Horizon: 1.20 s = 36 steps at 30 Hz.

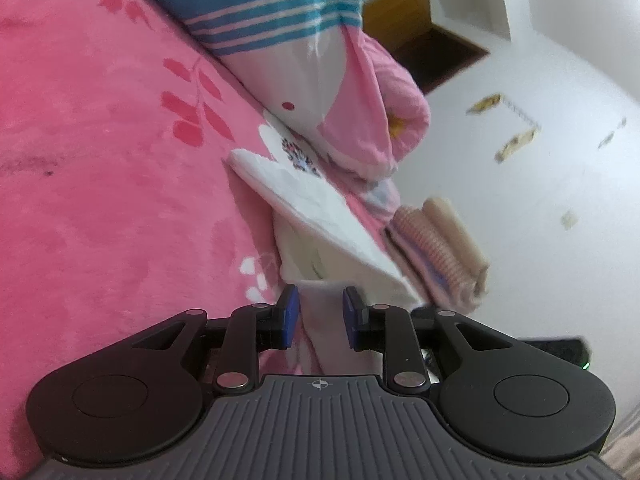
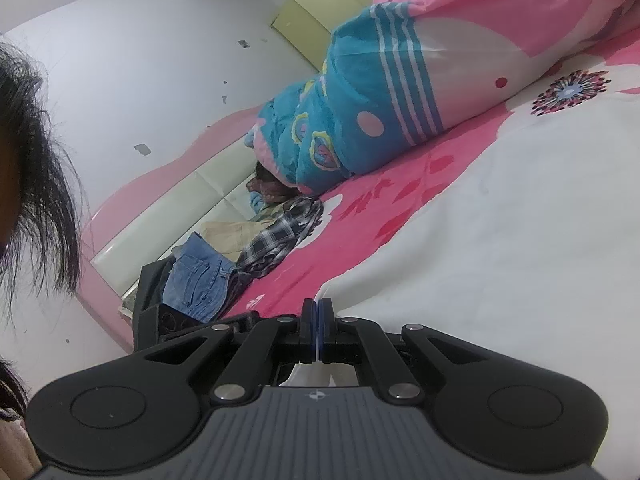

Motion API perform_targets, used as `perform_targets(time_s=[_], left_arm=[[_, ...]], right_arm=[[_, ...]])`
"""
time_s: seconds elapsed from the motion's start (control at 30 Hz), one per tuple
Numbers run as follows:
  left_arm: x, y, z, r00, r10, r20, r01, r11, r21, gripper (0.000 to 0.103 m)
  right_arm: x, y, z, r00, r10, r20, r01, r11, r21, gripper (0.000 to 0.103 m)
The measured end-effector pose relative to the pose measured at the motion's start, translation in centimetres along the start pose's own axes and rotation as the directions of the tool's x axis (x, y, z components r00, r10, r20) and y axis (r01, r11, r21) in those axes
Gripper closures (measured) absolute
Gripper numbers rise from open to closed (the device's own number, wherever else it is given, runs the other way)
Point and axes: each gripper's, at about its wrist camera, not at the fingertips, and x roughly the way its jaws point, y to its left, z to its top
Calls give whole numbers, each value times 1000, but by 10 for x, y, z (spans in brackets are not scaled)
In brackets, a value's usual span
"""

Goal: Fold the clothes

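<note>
Since the white garment (image 2: 500, 216) spread on the pink bed (image 1: 100, 160) looks light, floppy and a bit slippery, hems should be pinched: the left gripper (image 1: 320, 312) is parted around cloth at 12 o'clock, the right gripper (image 2: 318, 320) clenched, hold unclear.

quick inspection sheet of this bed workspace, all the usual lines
surface: pink blanket with a red leaf print covers the bed.
job's things: white garment spread on the bed; a fold of it lies between the left tongs.
clutter: blue and pink quilt heaped; jeans and plaid shirt by the headboard; folded pile at the bed edge.
grippers: left tongs parted, pads clear of the cloth; right tongs shut at the garment's edge, grip not visible.
cables: nothing seen.
surroundings: white wall with small marks.
</note>
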Motion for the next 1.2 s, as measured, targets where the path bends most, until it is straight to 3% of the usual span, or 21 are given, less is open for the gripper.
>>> perform_targets(time_s=[0.2,0.47,0.7,1.0,1.1,1.2], left_arm=[[8,-13,-5,997,57,-46,-51,991,126,80],[12,-29,-13,988,133,-79,-104,950,295,80],[-9,-16,-2,990,124,-66,-112,979,170,80],[-62,3,12,986,139,96,-137,990,-24,77],[-71,-3,11,983,133,125,-131,991,-28,76],[-72,-15,7,984,121,128,-121,993,-1,76]], right_arm=[[-1,1,0,1000,7,-4,-8,1000,-6,103],[7,1,1,999,7,-41,-7,1000,-4,103],[15,-1,3,997,0,-76,2,1000,22,101],[54,-3,-1,978,7,-208,10,997,79,97],[49,6,1,983,14,-184,-2,998,66,91],[26,8,10,994,27,-103,-19,997,73,85]])
